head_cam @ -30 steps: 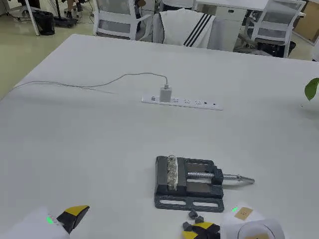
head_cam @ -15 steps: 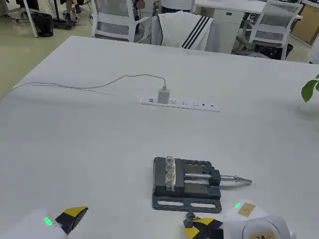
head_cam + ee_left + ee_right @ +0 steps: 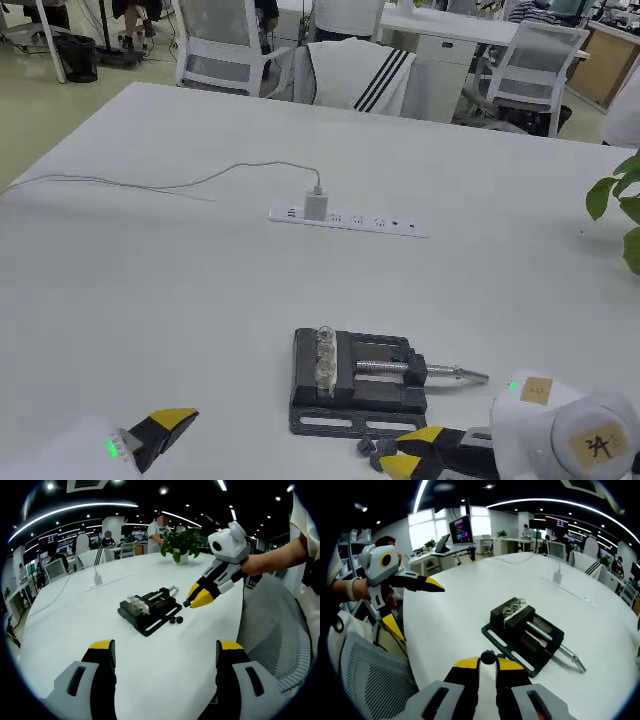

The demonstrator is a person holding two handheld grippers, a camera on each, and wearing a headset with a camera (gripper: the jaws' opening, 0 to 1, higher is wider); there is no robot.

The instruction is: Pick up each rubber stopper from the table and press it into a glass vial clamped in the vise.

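A black vise point(image 3: 355, 385) sits on the white table with clear glass vials point(image 3: 325, 355) clamped upright in its jaws. In the right gripper view the vise point(image 3: 530, 630) lies just ahead, and my right gripper point(image 3: 487, 662) is nearly shut with a dark rubber stopper point(image 3: 487, 656) pinched at its tips. In the head view that gripper point(image 3: 392, 455) is close to the vise's front edge. Two more stoppers point(image 3: 175, 620) lie on the table beside the vise point(image 3: 147, 611). My left gripper point(image 3: 165, 650) stands wide open and holds nothing; it is well left of the vise point(image 3: 170, 428).
A white power strip point(image 3: 345, 217) with a plugged charger and a thin cable lies across the far half of the table point(image 3: 150, 280). A potted plant point(image 3: 620, 205) stands at the right edge. Chairs line the far side.
The head camera has moved, so the whole scene has slid left and down. My right gripper has come further into view near the stoppers. The left gripper has held its place.
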